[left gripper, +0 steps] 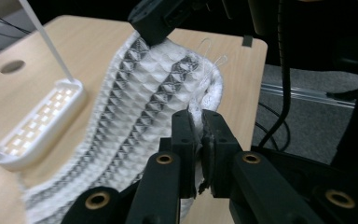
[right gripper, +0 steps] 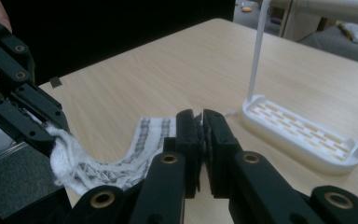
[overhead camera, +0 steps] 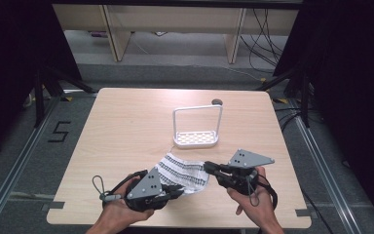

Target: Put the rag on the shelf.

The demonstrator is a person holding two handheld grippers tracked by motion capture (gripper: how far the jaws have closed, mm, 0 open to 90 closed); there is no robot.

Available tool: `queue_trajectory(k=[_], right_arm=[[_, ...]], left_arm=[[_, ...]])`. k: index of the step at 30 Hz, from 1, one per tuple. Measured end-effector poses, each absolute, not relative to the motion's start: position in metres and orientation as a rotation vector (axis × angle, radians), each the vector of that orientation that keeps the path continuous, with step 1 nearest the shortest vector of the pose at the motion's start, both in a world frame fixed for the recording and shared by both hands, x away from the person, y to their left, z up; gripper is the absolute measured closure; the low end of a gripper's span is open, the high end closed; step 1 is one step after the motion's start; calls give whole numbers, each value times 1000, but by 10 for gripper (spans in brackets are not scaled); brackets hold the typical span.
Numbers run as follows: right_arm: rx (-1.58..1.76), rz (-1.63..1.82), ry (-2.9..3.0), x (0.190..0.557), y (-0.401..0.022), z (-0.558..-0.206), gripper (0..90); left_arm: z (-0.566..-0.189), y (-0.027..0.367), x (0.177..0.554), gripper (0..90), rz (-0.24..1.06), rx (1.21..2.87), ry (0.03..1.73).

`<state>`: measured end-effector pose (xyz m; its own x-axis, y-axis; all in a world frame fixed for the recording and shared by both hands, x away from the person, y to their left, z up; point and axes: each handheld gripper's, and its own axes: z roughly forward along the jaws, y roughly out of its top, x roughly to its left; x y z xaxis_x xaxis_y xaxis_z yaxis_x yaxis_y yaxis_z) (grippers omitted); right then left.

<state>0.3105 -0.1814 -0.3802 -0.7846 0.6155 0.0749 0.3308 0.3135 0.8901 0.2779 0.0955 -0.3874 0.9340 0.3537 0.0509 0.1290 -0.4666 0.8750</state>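
So the table [overhead camera: 126,126] is a light wood top, and past its middle stands a white rack [overhead camera: 196,139] with a slotted base and a tall hoop rising off it. The thing being worked is the cloth [overhead camera: 185,173], white with dark patterned stripes, sitting on the near side of the table, just in front of the rack and right between the two hands. Its long axis runs pretty much side to side from one claw to the other, with the stripes following that line, so it's strung out across the table parallel to the near edge and to the rack's base. The left gripper [overhead camera: 177,189] is clenched on the cloth's near left corner; in the left gripper view the jaws are pinched tight with white fabric bunched in between. The right gripper [overhead camera: 208,168] is clamped on the opposite end, and its own view shows a sliver of cloth squeezed between the closed jaws. Neither hand is really nearer, each owns one end. My guess is the next move hangs on that stretch: the rack lies straight ahead, beyond the cloth, so both hands would carry it forward together, keeping the span level to clear the hoop
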Motion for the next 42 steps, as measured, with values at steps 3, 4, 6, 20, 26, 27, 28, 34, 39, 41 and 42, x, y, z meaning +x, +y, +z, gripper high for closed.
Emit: queue_trajectory(k=[3, 4, 6, 20, 26, 27, 28, 34, 39, 41, 42], right_arm=[[832, 1478, 2275, 312, -181, -367, 860], [850, 1486, 2276, 312, -181, -362, 861], [802, 1499, 2256, 314, -182, -352, 861], [750, 1494, 2158, 318, -187, -299, 863], [787, 1488, 2136, 327, -189, -297, 863], [765, 1483, 2129, 330, -190, -296, 863], [777, 1477, 2130, 332, -190, -296, 863], [810, 1475, 2091, 342, -190, -288, 863], [814, 1479, 2066, 354, -189, -283, 863], [818, 1467, 2051, 358, -189, -280, 863], [840, 1480, 2050, 359, -188, -280, 863]], left_arm=[[-367, 101, 282, 838, 312, 2027, 337], [-363, 103, 284, 838, 319, 2015, 337], [-354, 106, 286, 838, 338, 2003, 338], [-309, 113, 324, 841, 396, 1915, 401], [-300, 107, 339, 841, 413, 1896, 423], [-298, 106, 342, 841, 421, 1892, 426], [-296, 105, 344, 841, 428, 1891, 430], [-287, 101, 358, 841, 463, 1885, 453], [-284, 98, 373, 840, 456, 1866, 496], [-283, 98, 379, 840, 465, 1856, 505], [-282, 97, 381, 840, 467, 1850, 513]])
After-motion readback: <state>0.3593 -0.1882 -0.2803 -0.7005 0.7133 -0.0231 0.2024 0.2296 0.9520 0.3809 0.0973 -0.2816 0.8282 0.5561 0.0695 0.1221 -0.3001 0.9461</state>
